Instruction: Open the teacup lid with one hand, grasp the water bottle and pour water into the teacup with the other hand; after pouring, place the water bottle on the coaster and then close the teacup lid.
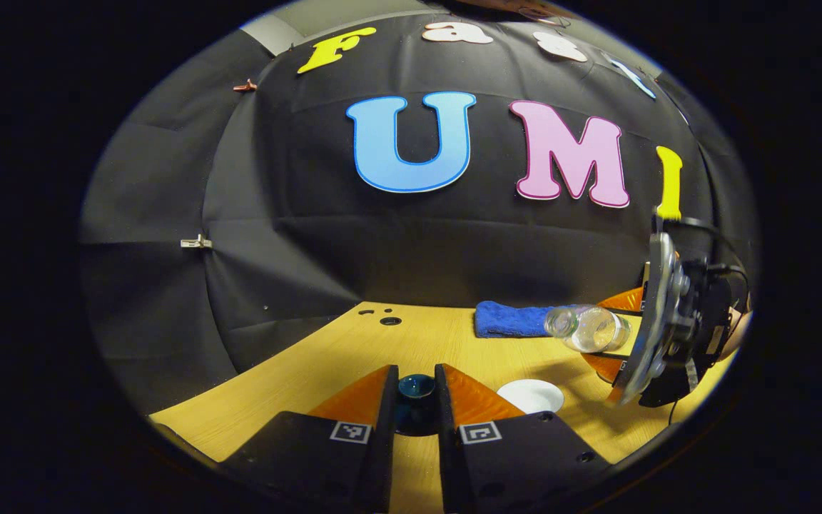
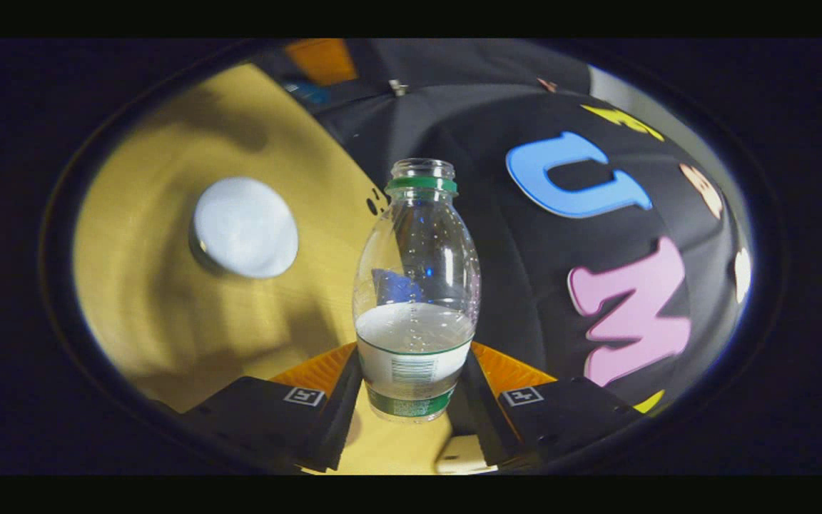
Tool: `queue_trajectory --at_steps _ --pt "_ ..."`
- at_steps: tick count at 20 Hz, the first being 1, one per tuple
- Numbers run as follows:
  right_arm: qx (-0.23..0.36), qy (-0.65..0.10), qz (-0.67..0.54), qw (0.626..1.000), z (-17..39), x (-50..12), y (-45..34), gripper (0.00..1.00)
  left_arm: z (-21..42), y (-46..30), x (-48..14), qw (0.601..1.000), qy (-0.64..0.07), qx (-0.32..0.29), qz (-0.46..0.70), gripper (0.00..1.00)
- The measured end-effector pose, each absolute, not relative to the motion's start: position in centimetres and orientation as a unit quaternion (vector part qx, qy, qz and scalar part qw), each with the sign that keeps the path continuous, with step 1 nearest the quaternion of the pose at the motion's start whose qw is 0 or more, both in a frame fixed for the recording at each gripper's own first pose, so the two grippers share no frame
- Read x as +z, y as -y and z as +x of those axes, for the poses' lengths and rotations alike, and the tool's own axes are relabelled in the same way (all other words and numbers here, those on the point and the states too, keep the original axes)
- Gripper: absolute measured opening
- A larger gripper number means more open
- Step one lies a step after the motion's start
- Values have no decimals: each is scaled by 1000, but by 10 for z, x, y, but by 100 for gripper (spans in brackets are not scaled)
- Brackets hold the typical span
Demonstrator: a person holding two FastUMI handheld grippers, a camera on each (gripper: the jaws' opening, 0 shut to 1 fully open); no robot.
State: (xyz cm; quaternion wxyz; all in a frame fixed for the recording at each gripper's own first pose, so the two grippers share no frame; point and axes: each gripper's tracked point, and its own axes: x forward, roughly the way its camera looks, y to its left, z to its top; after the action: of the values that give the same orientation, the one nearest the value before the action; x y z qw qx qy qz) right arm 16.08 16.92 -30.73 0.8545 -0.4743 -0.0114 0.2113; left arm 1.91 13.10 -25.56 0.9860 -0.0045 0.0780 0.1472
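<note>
Water bottle (image 2: 415,285), clear ribbed plastic and uncapped, is sitting clamped between the right gripper (image 2: 411,389) fingers, lying tilted with its mouth toward the white coaster (image 1: 530,395). Left gripper (image 1: 416,400) fingers are pinching the dark glossy lid knob (image 1: 416,386). Blue towel (image 1: 507,319) is lying behind.

The bottle (image 2: 417,285) was clear with a green neck ring, the coaster (image 1: 530,395) white, the towel (image 1: 509,319) blue, the table (image 1: 354,350) yellow wood-grain

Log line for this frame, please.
left tool: shut on teacup lid | right tool: shut on water bottle, tilted | coaster: bare
</note>
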Motion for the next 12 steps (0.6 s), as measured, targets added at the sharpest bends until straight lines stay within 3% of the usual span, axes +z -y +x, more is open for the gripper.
queue_trajectory --at_steps 4,5,6,8,11,12 --pt "231 -38 -282 931 141 -309 -189 75 27 -129 -251 986 -76 145 4 34" --pt "233 -48 -217 947 135 -306 -193 75 30 -127 -249 987 -75 143 4 30" --pt "232 -50 -159 958 132 -300 -196 75 33 -124 -248 988 -75 139 5 35" --pt "223 -31 -75 972 130 -290 -199 75 38 -116 -246 989 -73 130 7 30" --pt "202 -7 -5 979 135 -295 -198 75 49 -100 -243 991 -71 113 12 34" --pt "196 -9 6 980 137 -303 -197 75 53 -94 -244 992 -71 107 11 30"
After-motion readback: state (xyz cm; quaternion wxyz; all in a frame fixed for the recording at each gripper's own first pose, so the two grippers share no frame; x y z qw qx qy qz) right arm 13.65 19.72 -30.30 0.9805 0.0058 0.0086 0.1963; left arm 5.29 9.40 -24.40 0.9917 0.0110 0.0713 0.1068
